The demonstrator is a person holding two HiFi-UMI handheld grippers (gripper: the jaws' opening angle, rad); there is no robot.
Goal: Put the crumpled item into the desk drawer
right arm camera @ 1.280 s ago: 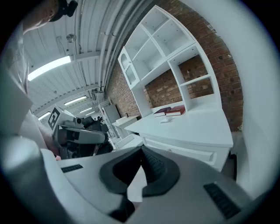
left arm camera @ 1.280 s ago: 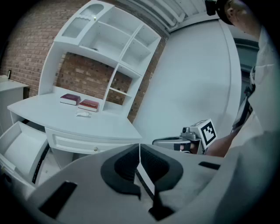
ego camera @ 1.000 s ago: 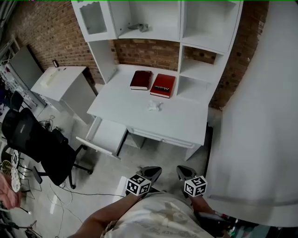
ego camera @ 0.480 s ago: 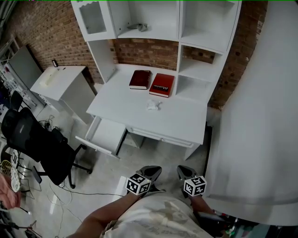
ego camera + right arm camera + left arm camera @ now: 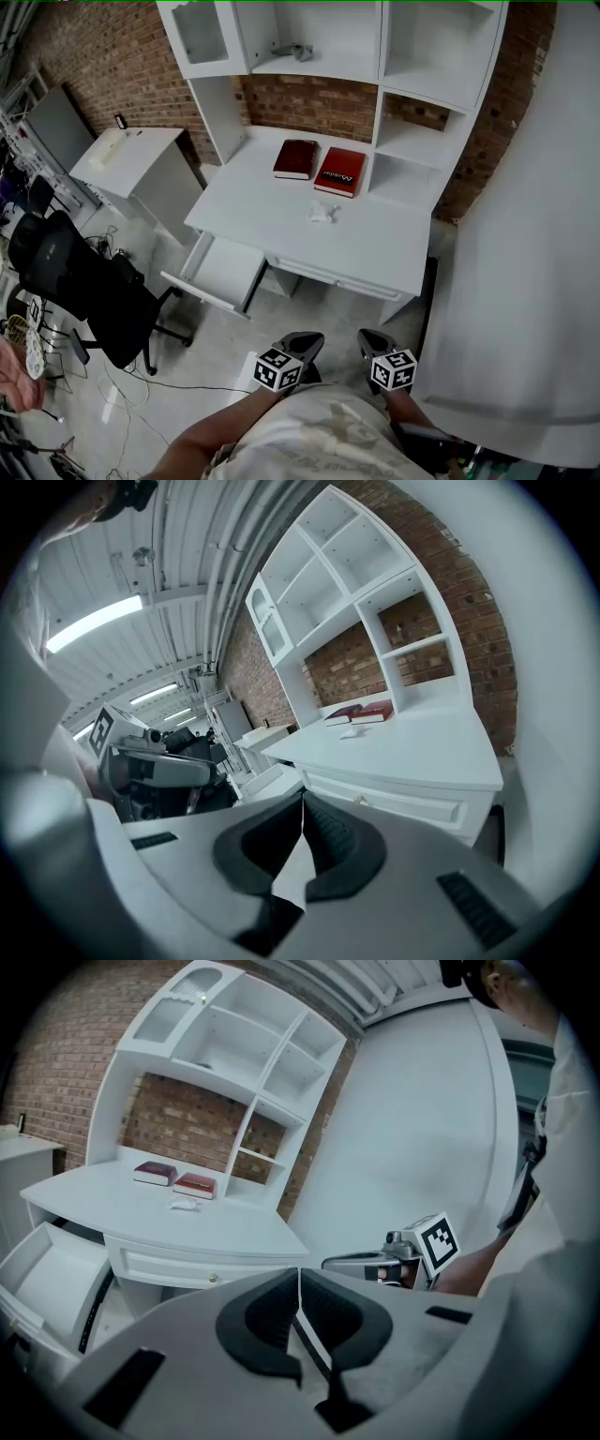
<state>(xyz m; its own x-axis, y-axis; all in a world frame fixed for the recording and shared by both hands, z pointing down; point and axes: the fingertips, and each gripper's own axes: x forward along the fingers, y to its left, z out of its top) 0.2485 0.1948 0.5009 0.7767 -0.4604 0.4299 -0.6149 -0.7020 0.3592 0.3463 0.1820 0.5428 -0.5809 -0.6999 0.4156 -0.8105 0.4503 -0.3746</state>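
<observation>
A small white crumpled item [image 5: 322,215] lies on the white desk [image 5: 281,206], just in front of two red books; it also shows as the crumpled item [image 5: 184,1204] and the crumpled item [image 5: 350,732]. The desk's left drawer [image 5: 222,277] stands pulled open and looks empty, seen again as the drawer [image 5: 42,1274]. Both grippers hang close to my body, well short of the desk. My left gripper [image 5: 305,344] is shut with nothing in it, and my right gripper [image 5: 367,341] is likewise shut and empty.
Two red books [image 5: 319,165] lie at the desk's back under a white hutch [image 5: 309,42]. A black office chair [image 5: 80,291] stands left of the drawer, cables on the floor [image 5: 141,403] near it. A low white cabinet [image 5: 141,164] is at left, a white wall [image 5: 525,234] at right.
The head view has shifted slightly, so the desk sits a little more to the right and lower in the frame. Both grippers stay shut, near my body.
</observation>
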